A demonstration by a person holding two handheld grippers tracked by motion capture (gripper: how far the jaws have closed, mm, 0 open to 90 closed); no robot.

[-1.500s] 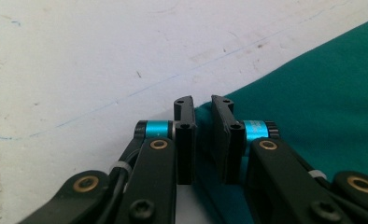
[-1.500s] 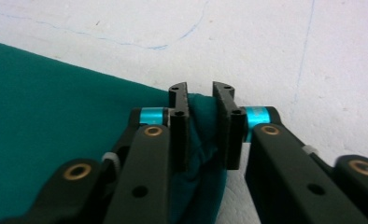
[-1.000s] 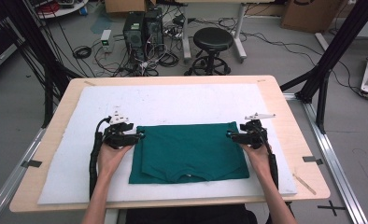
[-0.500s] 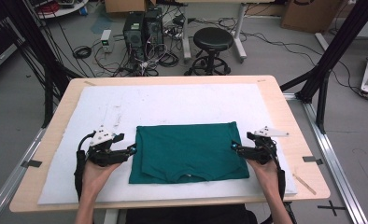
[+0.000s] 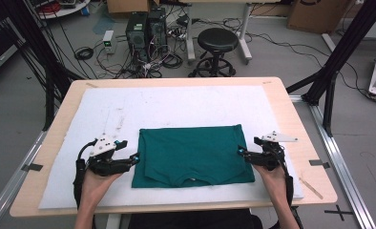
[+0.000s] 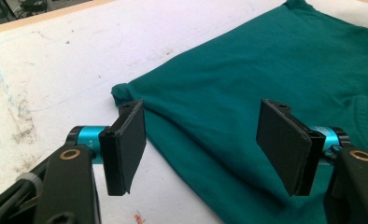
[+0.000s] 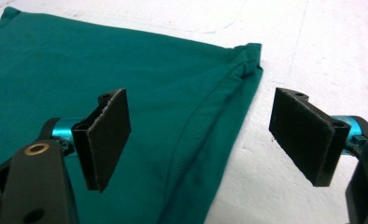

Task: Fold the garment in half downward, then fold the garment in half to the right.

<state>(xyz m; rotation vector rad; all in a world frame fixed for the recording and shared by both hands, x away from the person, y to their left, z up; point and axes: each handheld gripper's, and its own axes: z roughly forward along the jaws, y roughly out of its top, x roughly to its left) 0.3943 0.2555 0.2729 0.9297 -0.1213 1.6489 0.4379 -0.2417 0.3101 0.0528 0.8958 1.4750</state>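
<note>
So at this point you had both sets of tongs down low at the two short ends of the shirt, and both were spread wide with nothing pinched. Your left gripper had just been opening up, and in the left gripper view its pads straddled the shirt's side fold, one over bare white mat, the other over green cloth. Same story on your right gripper: jaws had just been opening, one pad above the fabric, the other out over the mat, with the hem edge running between them. The green t-shirt lay flat and folded in the middle of the mat, collar toward you, its long axis running straight from one gripper to the other. So each hand was about equally near its own edge, and the cloth lay inward from both. I couldn't quite tell if the lower pads were touching the mat, probably just above it.
</note>
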